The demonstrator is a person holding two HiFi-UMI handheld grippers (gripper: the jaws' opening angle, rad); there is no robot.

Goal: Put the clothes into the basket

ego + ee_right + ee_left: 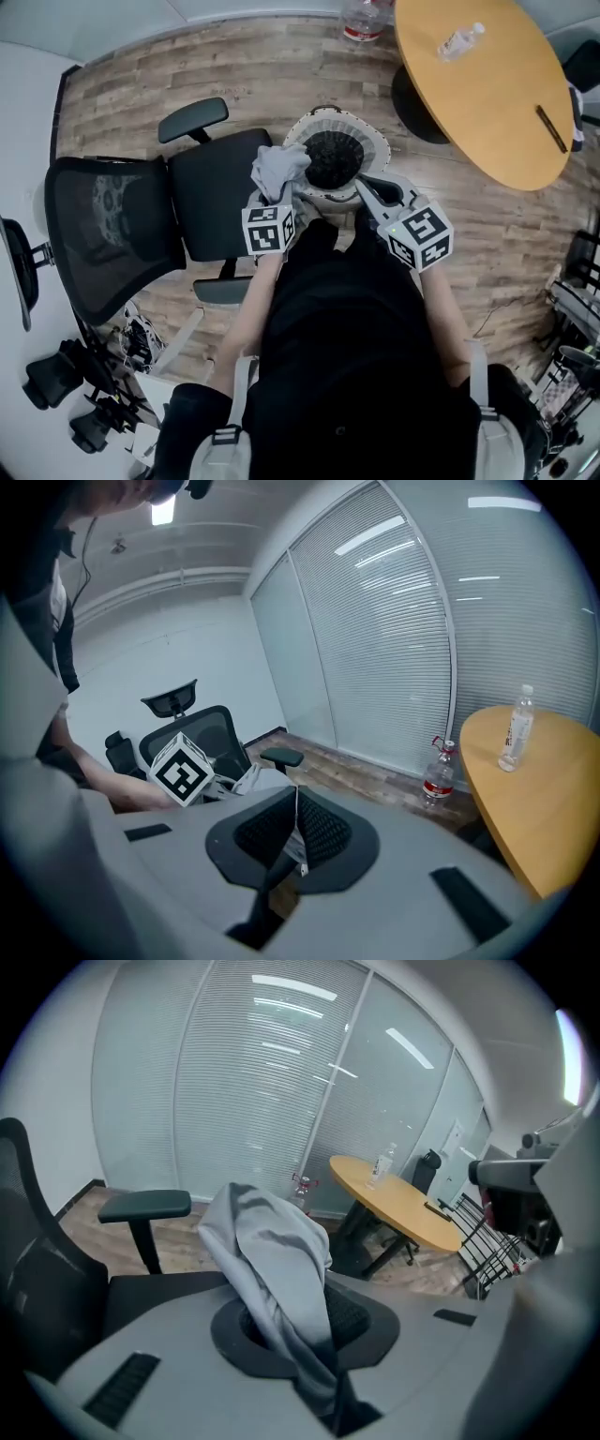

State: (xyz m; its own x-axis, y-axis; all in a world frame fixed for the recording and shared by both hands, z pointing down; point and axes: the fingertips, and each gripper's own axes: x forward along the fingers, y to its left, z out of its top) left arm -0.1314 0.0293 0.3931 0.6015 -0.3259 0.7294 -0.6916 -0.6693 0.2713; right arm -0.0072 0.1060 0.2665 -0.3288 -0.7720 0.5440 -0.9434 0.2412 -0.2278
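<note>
The basket mouth faces up, and the air above it is open. A dark pile fills its middle. Grey cloth, pinched in my left gripper, overhangs the left rim. My right gripper is clamped on the near right rim. The chair seat crowds the basket's left side, just beside it. The desk and its base stand near on the far right. Bare floor lies beyond.
</note>
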